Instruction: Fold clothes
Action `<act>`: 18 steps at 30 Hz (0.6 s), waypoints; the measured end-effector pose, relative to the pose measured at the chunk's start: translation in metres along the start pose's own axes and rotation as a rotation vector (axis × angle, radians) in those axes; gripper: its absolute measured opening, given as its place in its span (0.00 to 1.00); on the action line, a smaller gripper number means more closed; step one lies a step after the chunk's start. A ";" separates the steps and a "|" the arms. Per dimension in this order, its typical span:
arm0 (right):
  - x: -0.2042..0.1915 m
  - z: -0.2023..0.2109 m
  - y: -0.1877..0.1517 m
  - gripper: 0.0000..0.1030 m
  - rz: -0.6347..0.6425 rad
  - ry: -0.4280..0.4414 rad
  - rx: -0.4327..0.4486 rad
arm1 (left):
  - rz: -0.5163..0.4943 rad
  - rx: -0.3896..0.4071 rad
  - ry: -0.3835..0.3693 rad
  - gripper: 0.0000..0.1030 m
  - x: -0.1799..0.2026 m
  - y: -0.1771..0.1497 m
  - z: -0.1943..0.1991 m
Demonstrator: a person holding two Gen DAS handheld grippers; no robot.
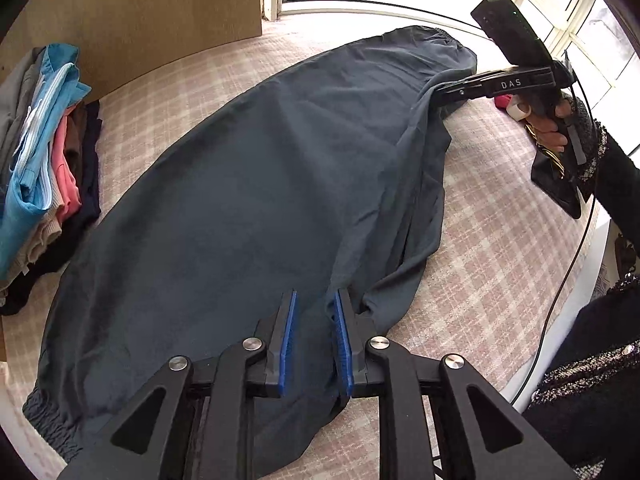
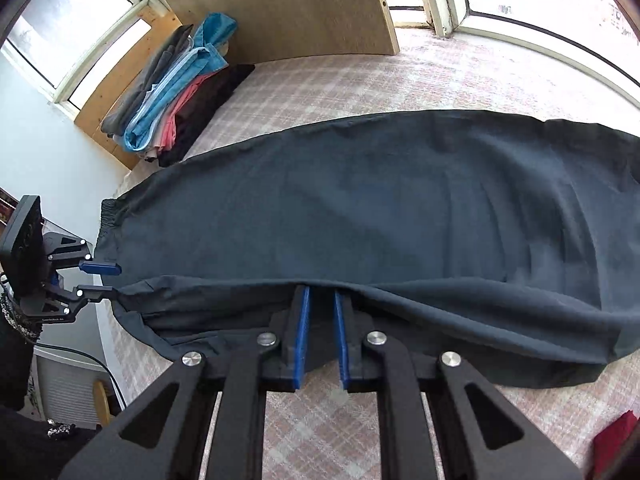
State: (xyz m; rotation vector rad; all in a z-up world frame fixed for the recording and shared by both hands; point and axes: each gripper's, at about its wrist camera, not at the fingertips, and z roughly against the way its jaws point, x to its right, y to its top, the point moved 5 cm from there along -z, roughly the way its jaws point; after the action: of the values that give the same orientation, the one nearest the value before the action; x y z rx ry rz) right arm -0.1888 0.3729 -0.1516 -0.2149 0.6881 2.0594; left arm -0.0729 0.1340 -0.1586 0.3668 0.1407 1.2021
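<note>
While one pair of dark trousers (image 1: 248, 184) lies stretched along a checked bed cover (image 1: 480, 240), two grippers work its near edge. Its long axis runs diagonally in the left wrist view, one elastic cuff (image 1: 44, 420) at lower left, the other gathered end at upper right. The left gripper (image 1: 315, 344) hovers over the cloth, fingers slightly spread with nothing pinched. The right gripper (image 2: 321, 336) appears to nip the lifted edge, though its fingertips are hidden under the fold. One stack of folded clothes (image 1: 44, 160) sits beside a wooden board (image 1: 160, 12).
</note>
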 end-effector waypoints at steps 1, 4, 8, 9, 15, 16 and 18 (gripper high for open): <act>0.002 -0.002 0.002 0.12 -0.002 0.000 -0.008 | -0.030 0.010 0.000 0.29 0.010 0.004 0.002; 0.005 -0.010 0.006 0.12 -0.006 -0.006 -0.029 | -0.152 0.024 -0.054 0.33 0.051 0.014 -0.002; 0.006 -0.014 0.003 0.12 -0.003 -0.001 -0.049 | -0.302 -0.029 -0.115 0.34 0.097 0.017 -0.028; 0.006 -0.013 0.001 0.12 0.000 0.000 -0.050 | -0.329 -0.060 -0.087 0.34 0.100 0.015 -0.039; 0.014 -0.004 0.001 0.14 -0.023 0.000 -0.052 | -0.348 -0.184 -0.032 0.22 0.087 0.010 -0.076; 0.016 -0.002 0.001 0.14 -0.027 -0.005 -0.052 | -0.352 -0.192 -0.044 0.03 0.087 0.008 -0.075; 0.020 0.002 -0.003 0.16 -0.033 -0.012 -0.059 | -0.364 -0.201 -0.069 0.02 0.091 0.004 -0.069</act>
State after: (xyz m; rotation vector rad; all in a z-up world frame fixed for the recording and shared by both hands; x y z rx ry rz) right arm -0.1973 0.3896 -0.1593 -0.2459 0.6125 2.0494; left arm -0.0644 0.2334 -0.2134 0.1951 0.0237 0.8341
